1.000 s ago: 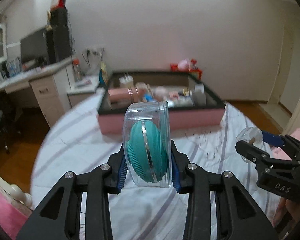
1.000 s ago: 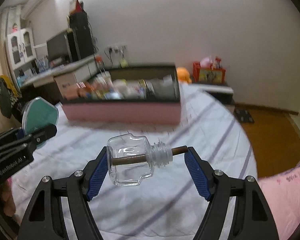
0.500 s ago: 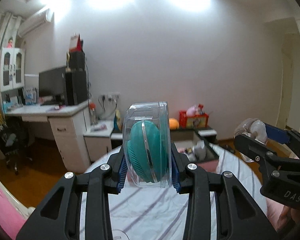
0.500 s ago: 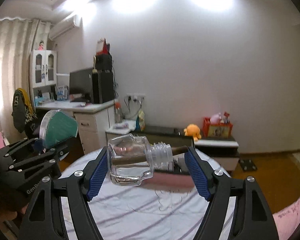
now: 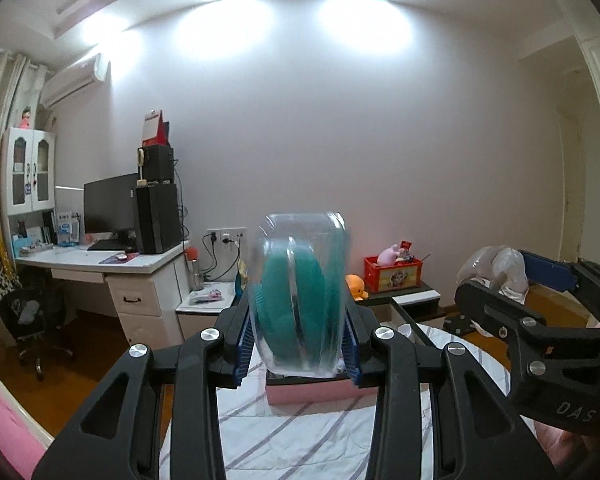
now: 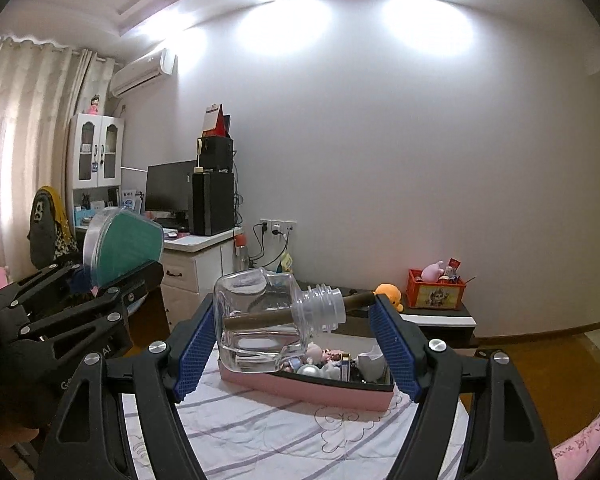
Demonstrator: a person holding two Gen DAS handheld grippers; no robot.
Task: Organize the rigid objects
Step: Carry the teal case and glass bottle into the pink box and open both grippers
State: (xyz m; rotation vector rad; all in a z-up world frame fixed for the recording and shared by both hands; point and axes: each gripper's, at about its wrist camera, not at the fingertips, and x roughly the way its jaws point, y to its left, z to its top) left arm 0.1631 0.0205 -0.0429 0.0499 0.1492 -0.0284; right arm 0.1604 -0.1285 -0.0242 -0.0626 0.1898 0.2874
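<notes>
Both grippers are loaded and held above the striped bedspread [image 6: 284, 432], facing the pink box [image 6: 300, 386] that sits further along the bed.

Left gripper [image 5: 298, 344]: fingers closed on a clear plastic case [image 5: 300, 300] holding a teal brush; blue pads press flat against both broad sides; the case stands upright and looks slightly smeared in the left view, so I cannot vouch for its exact seating.

Right gripper [image 6: 296, 344]: jaws stand wide, clamped end to end on a small glass bottle [image 6: 260, 320] lying sideways; the left pad bears on the bottle's base, the right pad on the tip of a brown stick [image 6: 292, 312] that runs through the neck; this is the weaker hold in my judgement, since the load passes through the stick, not the glass.

The box already holds small figures and containers on its right side; free room inside is hard to judge from here.

Recommendations for the placing step: bring one item in at a time; lower each low over a gap before letting go; keep the bottle level so the stick does not slide; do not ease the right grip until the glass rests on something; keep the two grippers well apart over the box to avoid knocking.
</notes>
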